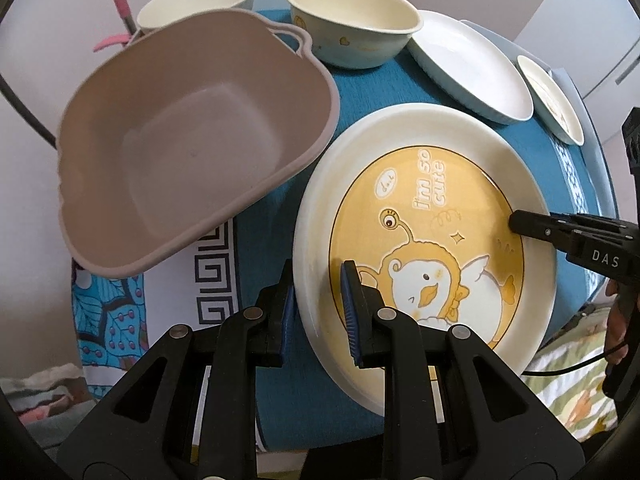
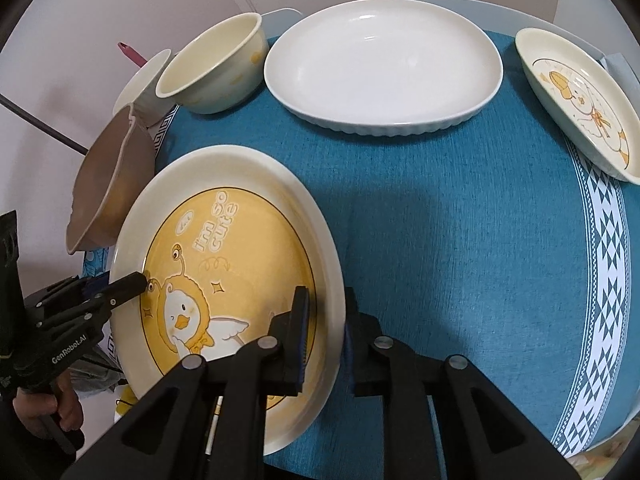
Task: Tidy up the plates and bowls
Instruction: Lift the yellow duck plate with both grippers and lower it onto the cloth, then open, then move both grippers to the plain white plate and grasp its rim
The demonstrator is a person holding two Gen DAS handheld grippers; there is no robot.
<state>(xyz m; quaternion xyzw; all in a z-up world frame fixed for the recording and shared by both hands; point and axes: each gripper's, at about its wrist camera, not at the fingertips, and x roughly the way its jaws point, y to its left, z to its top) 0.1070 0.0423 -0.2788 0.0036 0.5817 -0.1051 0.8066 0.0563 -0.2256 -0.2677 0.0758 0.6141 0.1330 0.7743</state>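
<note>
A large cream plate with a yellow cartoon duck centre lies over the teal tablecloth, next to a beige plastic basin. My left gripper is shut on the plate's near rim, one finger inside and one outside. From the right wrist view, my right gripper is shut on the opposite rim of the same plate. Each gripper also shows in the other's view: the right gripper reaches in at the right, and the left gripper comes in from the left, held by a hand.
Two cream bowls stand at the back. A white oval dish and a small duck plate sit at the far right. The basin overhangs the table's left edge. Bare teal tablecloth lies right of the held plate.
</note>
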